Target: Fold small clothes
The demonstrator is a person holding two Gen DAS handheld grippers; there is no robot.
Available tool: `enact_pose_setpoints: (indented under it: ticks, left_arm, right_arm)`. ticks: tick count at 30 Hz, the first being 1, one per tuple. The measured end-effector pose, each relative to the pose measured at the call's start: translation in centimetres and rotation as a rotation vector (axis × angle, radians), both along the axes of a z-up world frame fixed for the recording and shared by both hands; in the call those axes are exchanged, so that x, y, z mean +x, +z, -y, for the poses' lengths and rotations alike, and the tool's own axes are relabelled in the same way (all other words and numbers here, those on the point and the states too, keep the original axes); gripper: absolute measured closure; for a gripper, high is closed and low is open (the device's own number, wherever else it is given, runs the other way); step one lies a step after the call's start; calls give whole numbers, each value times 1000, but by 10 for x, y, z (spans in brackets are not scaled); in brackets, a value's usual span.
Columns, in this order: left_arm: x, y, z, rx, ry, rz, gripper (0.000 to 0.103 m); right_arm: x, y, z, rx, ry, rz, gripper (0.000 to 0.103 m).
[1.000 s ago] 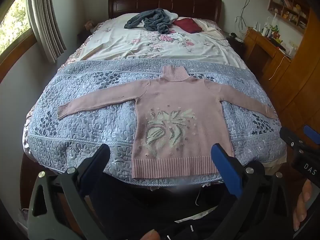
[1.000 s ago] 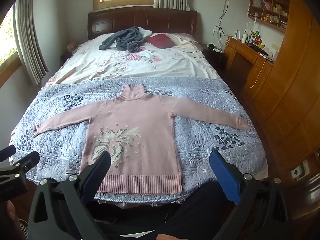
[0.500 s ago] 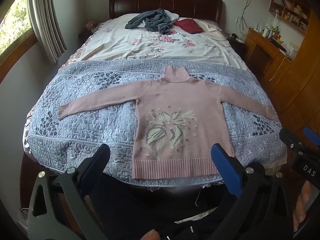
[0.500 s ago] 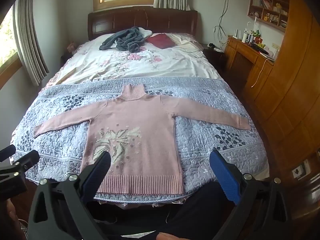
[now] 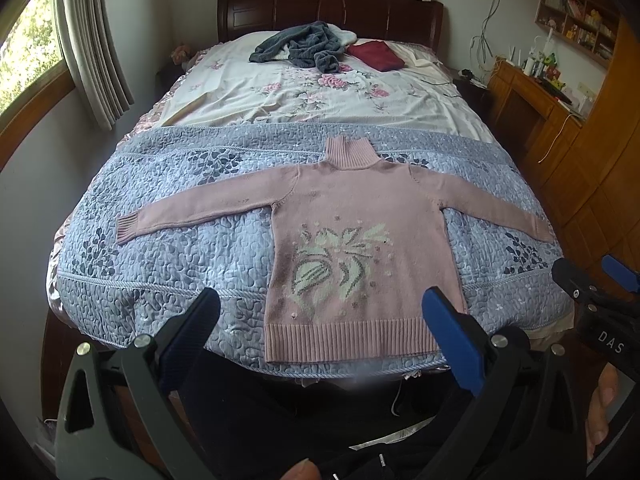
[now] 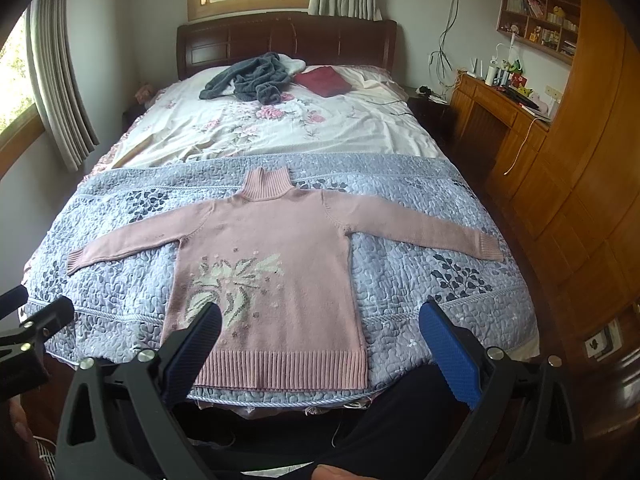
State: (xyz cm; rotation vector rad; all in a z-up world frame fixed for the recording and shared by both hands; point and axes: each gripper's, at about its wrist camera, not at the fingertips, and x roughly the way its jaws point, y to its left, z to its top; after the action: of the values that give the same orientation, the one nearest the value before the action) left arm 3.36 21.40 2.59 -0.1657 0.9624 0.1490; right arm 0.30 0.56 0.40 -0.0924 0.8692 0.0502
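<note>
Sweater (image 5: 360, 240) is my landmark: short of its hem I hold my left gripper (image 5: 320, 332) and right gripper (image 6: 320, 344) spread wide and empty, it lies flat on the quilt (image 5: 180, 248), a grey garment (image 5: 304, 46) far beyond its collar.

Shelf items (image 6: 538, 34) too small to identify, right tool (image 5: 592, 280) cut off, possibly open

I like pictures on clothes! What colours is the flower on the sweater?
Cream and grey-green, on the pink sweater; clearest in the left wrist view.
</note>
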Motion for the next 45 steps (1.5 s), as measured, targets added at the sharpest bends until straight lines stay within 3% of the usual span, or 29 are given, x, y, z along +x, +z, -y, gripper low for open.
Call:
enact_pose_setpoints:
  ticks: [45]
  left_arm:
    - [-1, 4, -3, 4, 7, 13, 3]
  right_arm:
    - [7, -8, 3, 2, -2, -4, 4]
